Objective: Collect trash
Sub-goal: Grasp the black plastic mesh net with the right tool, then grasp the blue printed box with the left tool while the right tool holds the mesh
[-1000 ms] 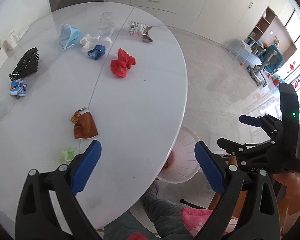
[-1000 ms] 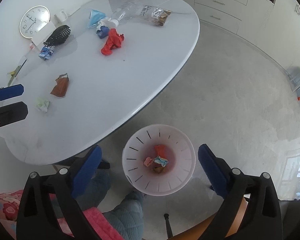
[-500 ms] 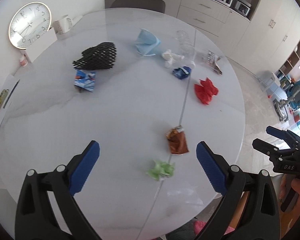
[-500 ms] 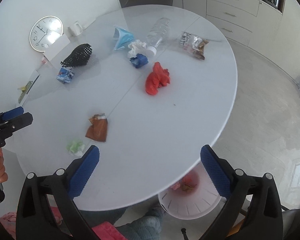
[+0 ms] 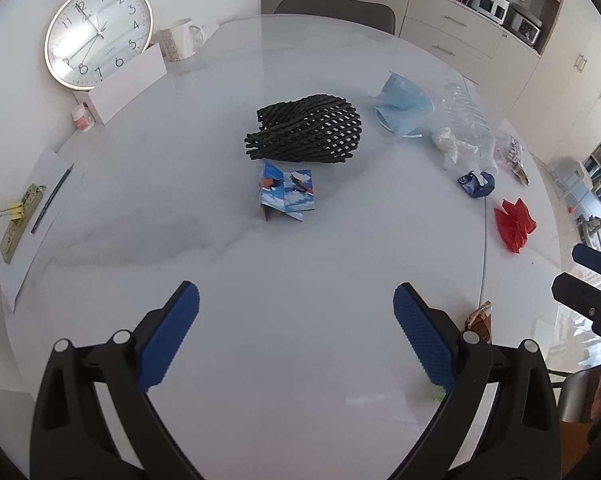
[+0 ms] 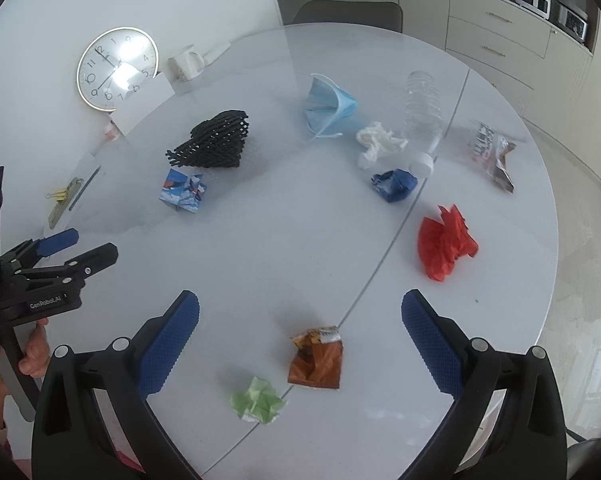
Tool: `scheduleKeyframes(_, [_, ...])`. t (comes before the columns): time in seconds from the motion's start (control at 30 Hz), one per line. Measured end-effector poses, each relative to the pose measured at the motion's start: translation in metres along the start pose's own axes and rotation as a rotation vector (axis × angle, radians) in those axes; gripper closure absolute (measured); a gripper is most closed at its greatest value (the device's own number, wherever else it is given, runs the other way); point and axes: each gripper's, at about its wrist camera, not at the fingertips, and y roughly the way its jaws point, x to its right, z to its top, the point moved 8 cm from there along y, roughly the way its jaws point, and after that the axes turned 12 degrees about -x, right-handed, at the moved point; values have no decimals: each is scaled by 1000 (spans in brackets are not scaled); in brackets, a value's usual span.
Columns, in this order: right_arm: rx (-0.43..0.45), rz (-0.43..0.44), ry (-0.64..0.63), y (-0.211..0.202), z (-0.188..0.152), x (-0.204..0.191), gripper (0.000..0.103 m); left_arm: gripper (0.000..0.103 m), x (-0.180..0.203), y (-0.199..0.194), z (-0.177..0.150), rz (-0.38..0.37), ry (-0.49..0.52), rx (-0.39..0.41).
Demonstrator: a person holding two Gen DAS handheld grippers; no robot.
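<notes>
Fingers of the right gripper [image 6: 300, 344] are spread over the brown wrapper [image 6: 316, 360]; it should be straddled squarely, clear of the green wad [image 6: 257, 400] beside it.

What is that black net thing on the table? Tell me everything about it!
The black net sleeve looks like soft foam mesh, the kind that wraps fruit. It is woven in open diamond holes, lies on its side on the white table, squashed flat at one end and puffed open at the other. It looks empty. The small blue picture carton sits just beside it; whether they touch is unclear. No fingers touch it.
</notes>
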Motion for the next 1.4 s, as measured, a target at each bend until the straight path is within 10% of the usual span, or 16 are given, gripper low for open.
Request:
scheduleKeyframes(0.5, [-96,60,-485,105,172,-82,2,10,-29,40,17,-46,-472,-106])
scheduleKeyframes(0.87, [-183,90,-687,193,214,-130,3,10,-17,61,59,-14,-796,-118])
scheduleKeyframes(1.13, [-213,165,-631,213,239,-105,73,10,-25,86,75,-35,-998,-141])
scheduleKeyframes(1.4, [-124,203,-586,190,270,-83,75,10,-37,111,94,-42,-1210,-150])
